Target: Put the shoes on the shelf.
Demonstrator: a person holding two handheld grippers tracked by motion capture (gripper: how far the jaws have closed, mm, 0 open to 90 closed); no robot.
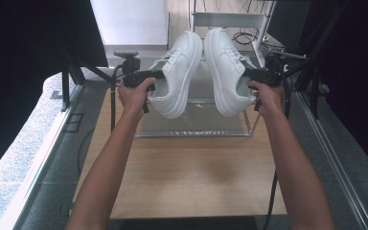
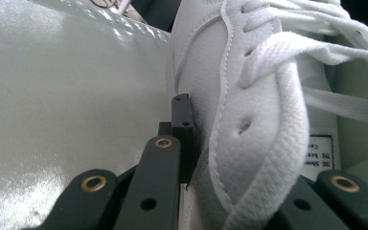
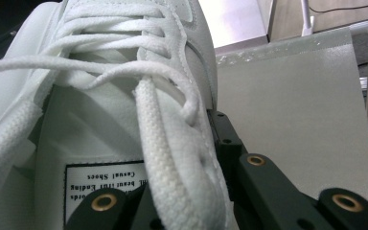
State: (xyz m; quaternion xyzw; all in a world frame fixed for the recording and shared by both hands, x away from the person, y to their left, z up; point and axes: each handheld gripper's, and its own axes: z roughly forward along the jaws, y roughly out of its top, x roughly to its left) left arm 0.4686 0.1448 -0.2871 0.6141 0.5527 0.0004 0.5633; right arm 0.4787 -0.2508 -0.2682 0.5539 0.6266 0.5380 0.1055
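left gripper (image 1: 149, 84) clamped on left shoe (image 1: 178, 72) collar | right gripper (image 1: 255, 81) clamped on right shoe (image 1: 225, 69) collar | both shoes aloft, soles facing, above clear tray (image 1: 196, 129) | I judge: keep grips firm, hold the pair level, lower together onto tray beyond wooden table (image 1: 191, 182)

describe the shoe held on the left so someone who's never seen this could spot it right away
Start at the wooden table and look to the clear box at its far end. Two white sneakers hang above it, soles facing each other. The left sneaker is the one clamped by the left gripper, its laces facing left.
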